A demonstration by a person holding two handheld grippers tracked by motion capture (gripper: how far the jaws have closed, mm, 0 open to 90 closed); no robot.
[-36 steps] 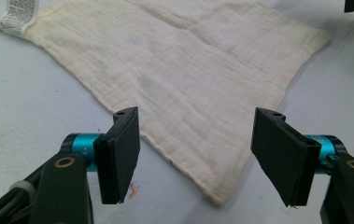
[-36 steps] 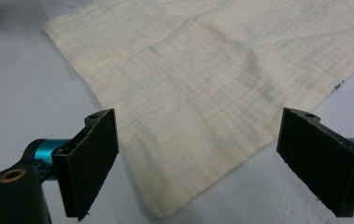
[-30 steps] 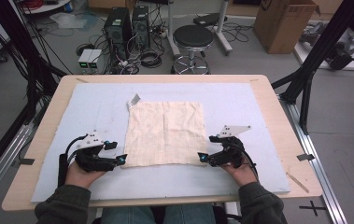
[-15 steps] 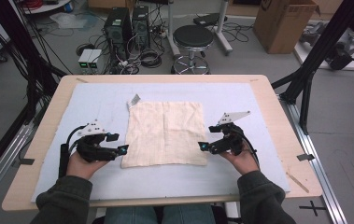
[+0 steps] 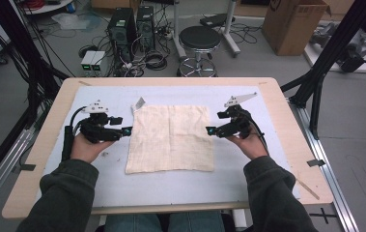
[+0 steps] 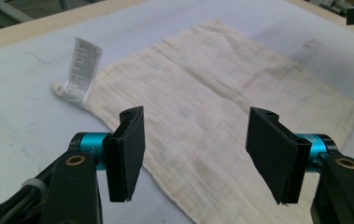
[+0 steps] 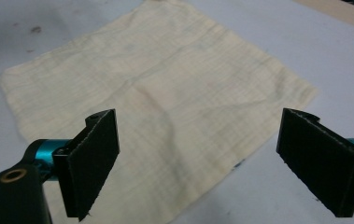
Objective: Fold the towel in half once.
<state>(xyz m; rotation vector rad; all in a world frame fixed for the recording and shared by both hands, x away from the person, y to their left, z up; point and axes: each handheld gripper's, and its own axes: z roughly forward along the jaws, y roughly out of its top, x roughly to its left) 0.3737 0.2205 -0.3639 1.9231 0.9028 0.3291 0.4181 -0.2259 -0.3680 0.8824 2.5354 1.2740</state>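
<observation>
A cream cloth (image 5: 171, 137) lies flat on the pale mat, with a white label (image 5: 138, 103) standing at its far left corner. My left gripper (image 5: 126, 130) hovers at the cloth's left edge and points inward. Its jaws are open and have just been closing a little, with nothing between them. In the left gripper view, the gripper (image 6: 198, 158) hangs above the cloth (image 6: 212, 88), and the label (image 6: 82, 70) is ahead to the left. My right gripper (image 5: 210, 130) is open at the cloth's right edge. In the right gripper view, the gripper (image 7: 212, 163) hangs wide above the cloth (image 7: 165, 79).
The wooden table (image 5: 277, 96) carries a pale blue mat (image 5: 248, 183) under the cloth. Beyond the far edge, a round stool (image 5: 199, 38), computer towers (image 5: 122, 24) and cables stand on the floor. A cardboard box (image 5: 291, 24) sits at the back right.
Both hands have moved away from the person along the cloth's sides and risen a little. The cloth has not moved.
</observation>
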